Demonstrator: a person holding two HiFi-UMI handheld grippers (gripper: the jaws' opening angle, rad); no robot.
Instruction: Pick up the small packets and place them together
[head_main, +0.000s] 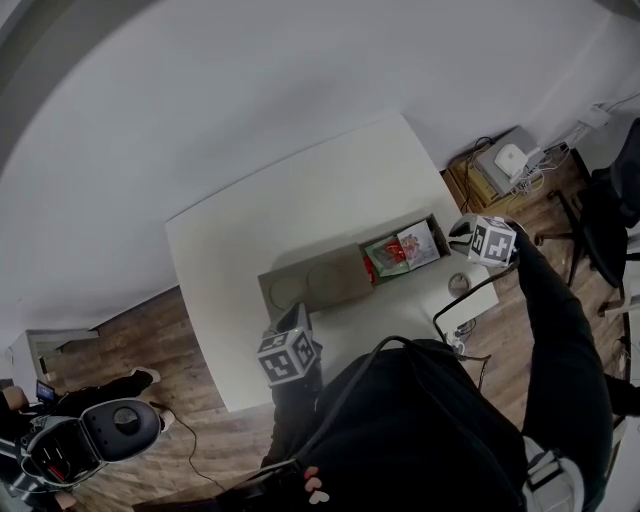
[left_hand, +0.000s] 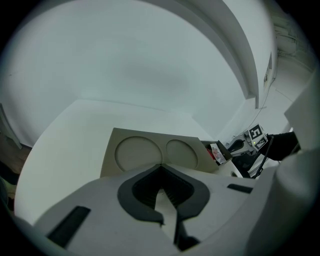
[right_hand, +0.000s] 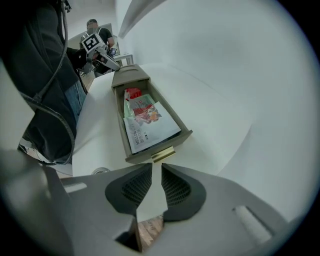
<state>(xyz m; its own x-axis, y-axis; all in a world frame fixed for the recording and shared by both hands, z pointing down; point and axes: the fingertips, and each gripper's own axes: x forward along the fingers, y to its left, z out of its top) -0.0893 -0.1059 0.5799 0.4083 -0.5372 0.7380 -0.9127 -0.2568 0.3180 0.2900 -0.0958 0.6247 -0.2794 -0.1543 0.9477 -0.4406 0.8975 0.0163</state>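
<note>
The right gripper (right_hand: 152, 170) is hovering near the open tan drawer (right_hand: 172, 144) of colourful small packets (right_hand: 147, 120), its fingers slightly apart and holding nothing. The left gripper's (left_hand: 161, 167) fingers are meeting, empty.

The left gripper (left_hand: 161, 166), jaws together and empty, faces a tan box (left_hand: 155, 150) on the counter (left_hand: 65, 140); packets (left_hand: 216, 152) fill its open drawer (left_hand: 227, 155).

White table (head_main: 300, 200); taupe drawer (right_hand: 120, 120); red, green, white printed packets (right_hand: 147, 117).

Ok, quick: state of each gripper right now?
Left gripper: closed, empty.
Right gripper: slightly open, holding nothing.
</note>
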